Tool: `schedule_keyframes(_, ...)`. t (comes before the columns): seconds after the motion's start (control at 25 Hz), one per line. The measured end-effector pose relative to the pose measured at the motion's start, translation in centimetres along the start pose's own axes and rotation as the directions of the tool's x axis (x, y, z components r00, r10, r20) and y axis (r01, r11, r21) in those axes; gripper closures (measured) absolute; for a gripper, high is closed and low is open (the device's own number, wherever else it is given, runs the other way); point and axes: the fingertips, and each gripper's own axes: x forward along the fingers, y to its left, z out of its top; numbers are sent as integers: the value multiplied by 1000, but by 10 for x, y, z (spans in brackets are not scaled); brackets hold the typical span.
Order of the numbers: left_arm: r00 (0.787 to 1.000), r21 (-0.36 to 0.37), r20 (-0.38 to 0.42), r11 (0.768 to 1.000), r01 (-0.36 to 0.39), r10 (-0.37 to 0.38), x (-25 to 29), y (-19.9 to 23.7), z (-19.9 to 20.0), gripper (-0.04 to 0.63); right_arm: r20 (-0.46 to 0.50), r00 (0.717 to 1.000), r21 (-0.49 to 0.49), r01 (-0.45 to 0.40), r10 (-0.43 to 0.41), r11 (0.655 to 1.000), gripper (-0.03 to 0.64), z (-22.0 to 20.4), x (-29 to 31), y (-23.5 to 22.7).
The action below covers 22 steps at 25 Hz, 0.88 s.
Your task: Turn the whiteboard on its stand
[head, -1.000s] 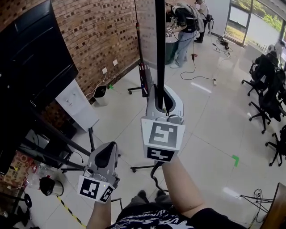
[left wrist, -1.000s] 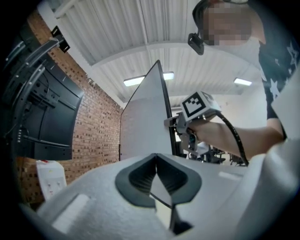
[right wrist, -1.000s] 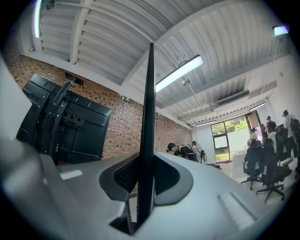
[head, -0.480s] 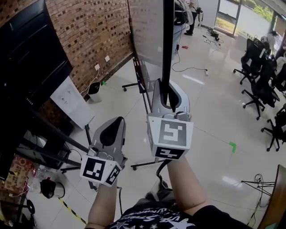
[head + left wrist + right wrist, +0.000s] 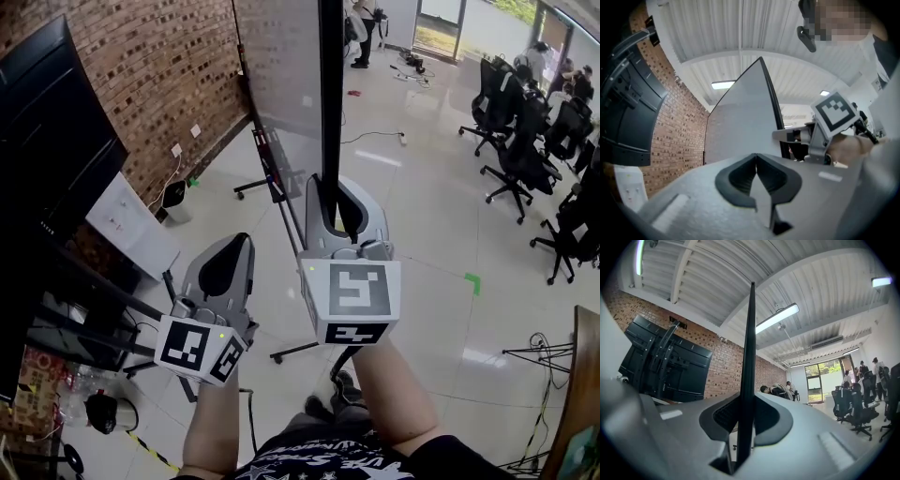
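Note:
The whiteboard (image 5: 281, 84) stands tall on its wheeled stand (image 5: 298, 351), seen almost edge-on, with its black frame edge (image 5: 330, 94) running down the middle of the head view. My right gripper (image 5: 336, 187) is shut on that black edge, which passes upright between the jaws in the right gripper view (image 5: 743, 423). My left gripper (image 5: 234, 242) hangs lower left of it, apart from the board, its jaws shut with nothing between them (image 5: 755, 157). In the left gripper view the board's grey face (image 5: 740, 126) fills the middle.
A large black screen (image 5: 56, 141) on a stand and a brick wall (image 5: 178, 56) are at the left, with a white panel (image 5: 131, 225) leaning below. Office chairs (image 5: 506, 122) line the right. People (image 5: 361, 28) stand at the far end. A tripod (image 5: 539, 361) is at lower right.
The right gripper has moved sideways with the board's edge, and more of the board's face now shows. The left gripper has risen toward the board.

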Motion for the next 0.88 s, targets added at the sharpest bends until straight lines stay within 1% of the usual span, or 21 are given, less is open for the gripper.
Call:
schedule_keyframes(0.16, 1000, 4, -1, 1000, 19, -19, -8, -20, 5, 591, 5, 1000, 2, -3, 3, 1000, 558, 4, -21, 0)
schedule_keyframes(0.32, 1000, 19, 5, 1000, 20, -20, -17, -47, 9, 591, 8, 1000, -6, 7, -7, 1000, 557, 8, -49, -3)
schedule_keyframes(0.56, 1000, 18, -1, 1000, -23, 23, -37, -74, 8, 591, 23, 1000, -19, -11, 11, 1000, 552, 12, -85, 3)
schedule_keyframes(0.72, 998, 32, -3, 998, -58, 58, -51, -95, 19, 591, 46, 998, -16, -35, 36, 999, 549, 23, -113, 1)
schedule_keyframes(0.8, 998, 37, -5, 997, -68, 68, -58, -105, 21, 591, 52, 998, -15, -33, 34, 999, 549, 25, -127, 2)
schedule_keyframes(0.88, 997, 51, 9, 996, -78, 78, -67, -112, 26, 591, 50, 999, -6, -19, 19, 1000, 552, 25, -140, 1)
